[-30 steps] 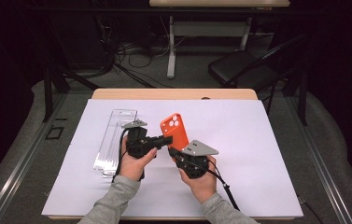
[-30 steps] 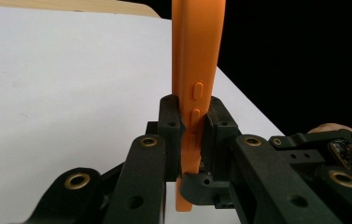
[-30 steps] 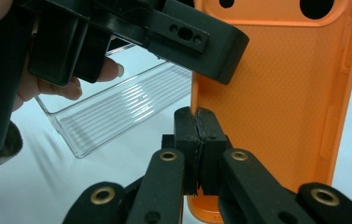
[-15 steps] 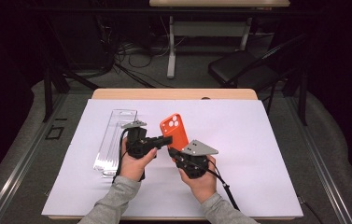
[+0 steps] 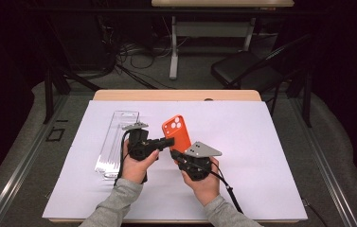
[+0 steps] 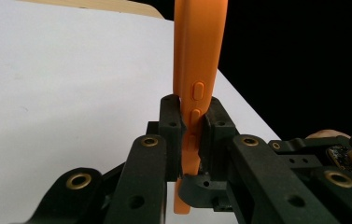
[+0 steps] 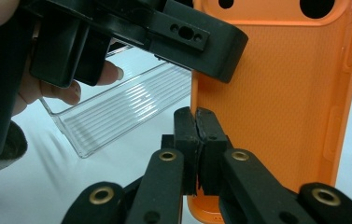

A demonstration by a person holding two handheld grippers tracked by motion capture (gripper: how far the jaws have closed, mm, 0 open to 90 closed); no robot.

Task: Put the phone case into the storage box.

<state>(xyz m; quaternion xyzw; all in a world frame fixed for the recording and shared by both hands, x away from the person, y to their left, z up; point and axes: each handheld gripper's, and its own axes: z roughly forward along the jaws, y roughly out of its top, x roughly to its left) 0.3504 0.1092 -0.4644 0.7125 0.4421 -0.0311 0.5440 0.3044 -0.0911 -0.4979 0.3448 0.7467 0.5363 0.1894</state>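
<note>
An orange phone case [image 5: 178, 132] with camera cut-outs stands upright above the white sheet, held between both grippers. My left gripper [image 5: 168, 141] comes in from the left and is shut on the case's side edge, with the orange edge and its button bumps [image 6: 197, 93] pinched between the jaws [image 6: 193, 128]. My right gripper [image 5: 179, 156] reaches up from below and is shut on the lower left wall of the case [image 7: 276, 93], with its jaws pressed together there [image 7: 196, 135]. A hand holds each gripper.
A clear ribbed plastic tray [image 5: 117, 139] lies on the white sheet [image 5: 271, 156] left of the hands, close behind the left gripper [image 7: 131, 107]. The wooden table edge [image 5: 176, 95] runs along the back. A black chair [image 5: 242, 71] stands beyond it.
</note>
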